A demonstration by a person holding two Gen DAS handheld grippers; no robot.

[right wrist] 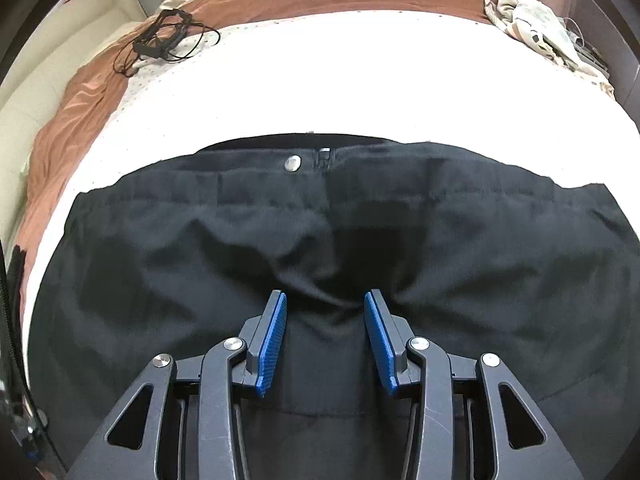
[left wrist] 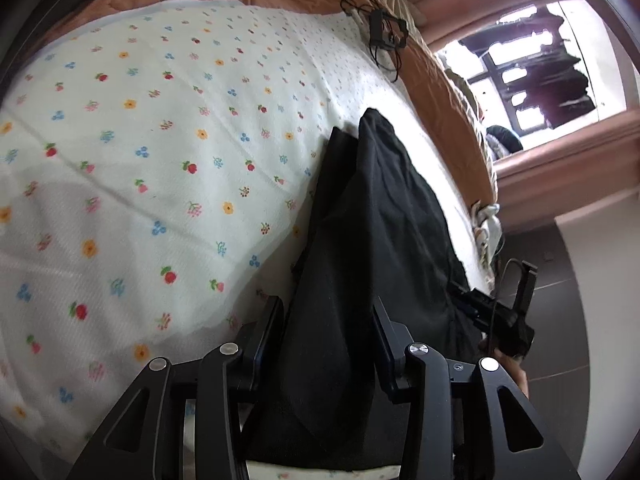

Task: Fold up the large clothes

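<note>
**Left wrist and right wrist: black trousers on the flowered bed**

Left wrist view: the left gripper (left wrist: 326,332) has a thick fold of the black trousers (left wrist: 380,216) between its jaws, the cloth filling the gap and both pads against it. The trousers run away from it in a long dark strip over the flowered sheet (left wrist: 140,152), toward the right side of the bed. Far off, a tangle of black cable (left wrist: 380,36) lies on the orange blanket (left wrist: 448,92). At the near right, the right gripper (left wrist: 500,312) shows at the trousers' edge.

Right wrist view: the right gripper (right wrist: 325,336) points down at the trousers (right wrist: 200,260), which are spread flat with the waistband button (right wrist: 293,163) on the far side. Its blue pads (right wrist: 274,340) stand apart, a low pucker of cloth between them, not clearly pinched. Crumpled cloth (right wrist: 536,20) sits at the far right.
</note>
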